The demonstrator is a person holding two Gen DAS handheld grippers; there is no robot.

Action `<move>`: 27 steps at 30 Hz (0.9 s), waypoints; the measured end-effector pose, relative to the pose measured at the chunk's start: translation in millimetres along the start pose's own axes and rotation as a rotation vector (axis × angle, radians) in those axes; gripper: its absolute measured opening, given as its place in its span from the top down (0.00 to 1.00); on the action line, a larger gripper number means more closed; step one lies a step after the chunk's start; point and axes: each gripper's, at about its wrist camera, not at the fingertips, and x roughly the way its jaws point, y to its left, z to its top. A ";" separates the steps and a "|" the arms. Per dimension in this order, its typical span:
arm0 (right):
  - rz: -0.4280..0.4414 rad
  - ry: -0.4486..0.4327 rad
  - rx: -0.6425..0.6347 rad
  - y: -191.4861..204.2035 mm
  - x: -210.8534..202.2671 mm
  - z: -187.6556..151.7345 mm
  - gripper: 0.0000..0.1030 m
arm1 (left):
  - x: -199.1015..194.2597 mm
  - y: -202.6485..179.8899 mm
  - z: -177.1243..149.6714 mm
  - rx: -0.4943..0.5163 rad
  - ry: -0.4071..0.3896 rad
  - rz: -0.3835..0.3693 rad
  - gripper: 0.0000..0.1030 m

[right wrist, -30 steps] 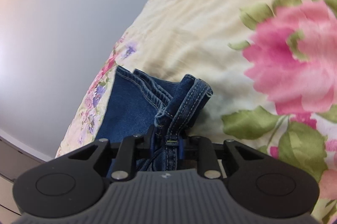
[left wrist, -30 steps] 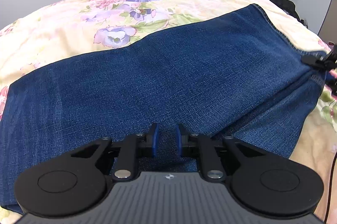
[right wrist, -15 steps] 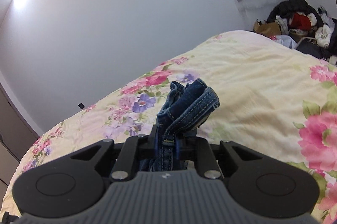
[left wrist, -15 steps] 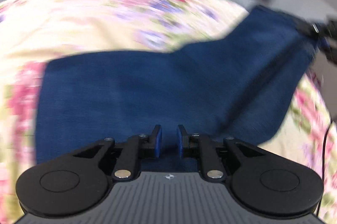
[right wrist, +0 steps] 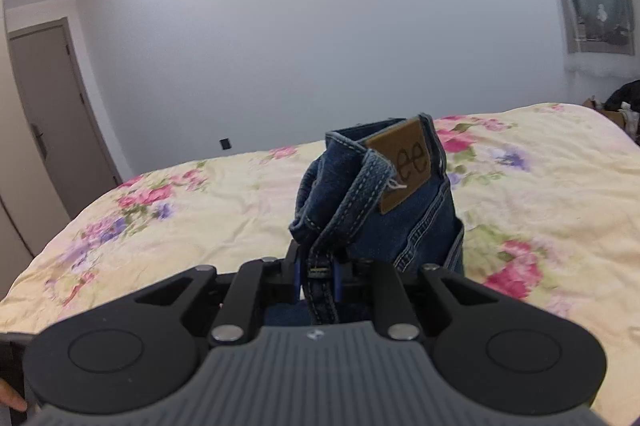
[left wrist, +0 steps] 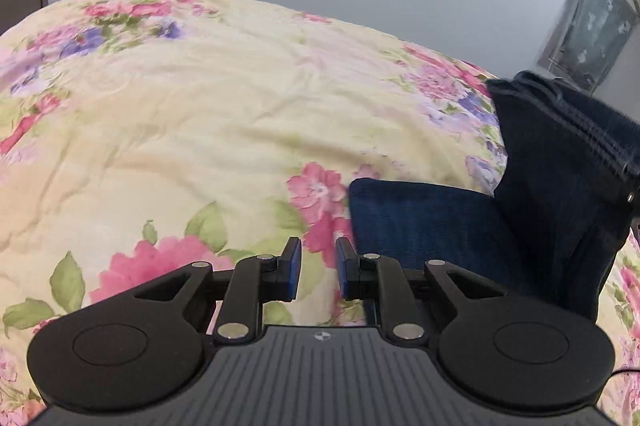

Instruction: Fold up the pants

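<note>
Right wrist: right gripper (right wrist: pixel 317 276) clamped on jeans (right wrist: pixel 384 193) waistband, bunched denim raised off the floral bedspread (right wrist: pixel 540 193).
Left gripper (left wrist: pixel 318 272) jaws apart, empty, over bedspread; folded jeans lie just right, far part lifted.

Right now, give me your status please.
Right gripper shut on jeans waistband, lifted. Left gripper open, empty, over the bedspread. Nothing in the way.

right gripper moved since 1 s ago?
Yes. The right gripper, clamped on the jeans' waistband, has tilted up: the floral bedspread filled its view before, now the white wall does.
</note>
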 end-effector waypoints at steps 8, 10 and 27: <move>0.073 0.299 -0.098 59.6 65.3 -109.1 0.90 | 0.8 38.2 -14.4 -0.090 0.066 -0.105 0.78; 0.081 0.338 -0.123 61.0 70.2 -116.9 0.89 | 0.1 39.4 -13.8 -0.105 0.070 -0.142 0.72; 0.236 0.474 -0.166 56.0 48.1 -58.8 0.61 | 38.5 28.8 10.4 -0.368 0.102 -0.389 0.64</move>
